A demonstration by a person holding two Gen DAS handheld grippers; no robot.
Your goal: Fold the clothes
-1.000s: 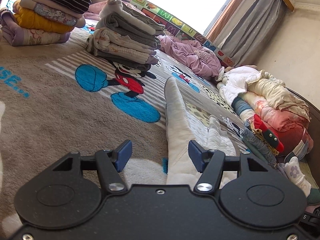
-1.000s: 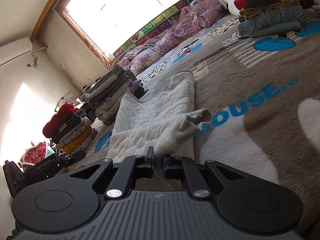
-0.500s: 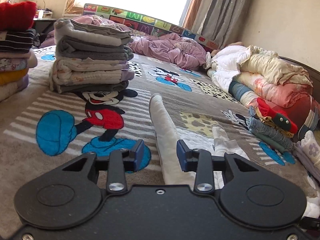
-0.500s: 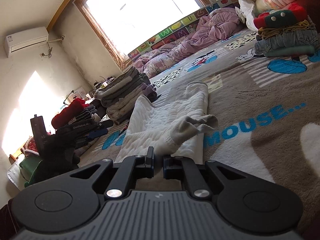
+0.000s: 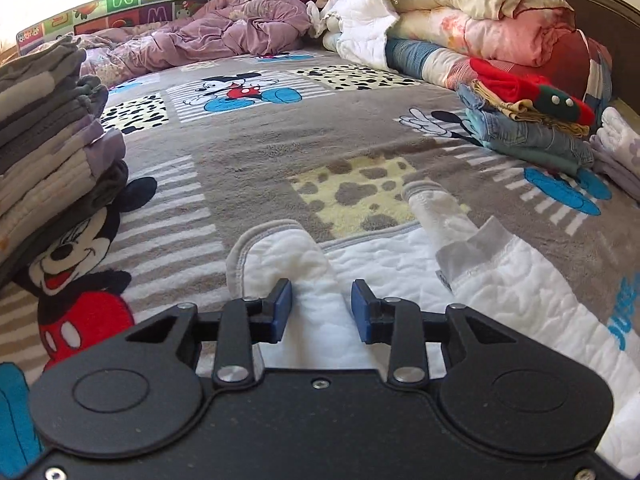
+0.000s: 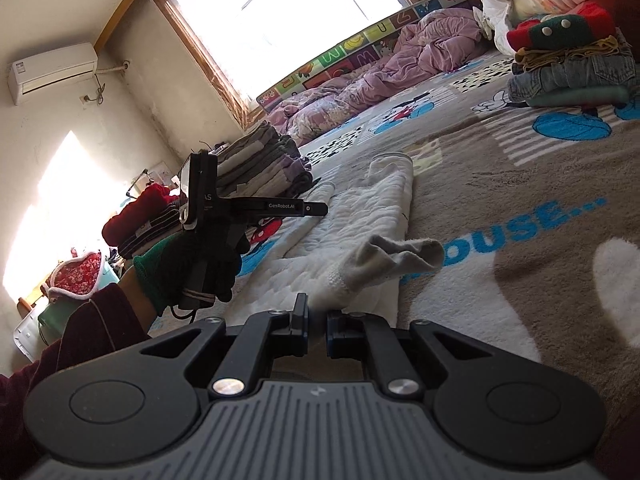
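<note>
White quilted garment point(image 5: 400, 280): spread flat on the cartoon blanket point(image 5: 260, 152), between the folded stacks. Left gripper point(image 5: 321, 312): newly swung over the near sleeve point(image 5: 288, 264), jaws just narrowed, astride it but not yet pinching. Right gripper point(image 6: 317, 322): pressed together on the waistband point(image 6: 392, 260), lifting it. A fold seems imminent.

Garment point(image 5: 400, 272) lies flat mid-blanket point(image 5: 260, 152). Folded stack point(image 5: 52, 140) to its left, jeans pile point(image 5: 532, 136) to its right, rumpled quilt point(image 5: 224, 36) behind, bedding heap point(image 5: 480, 28) far right.
</note>
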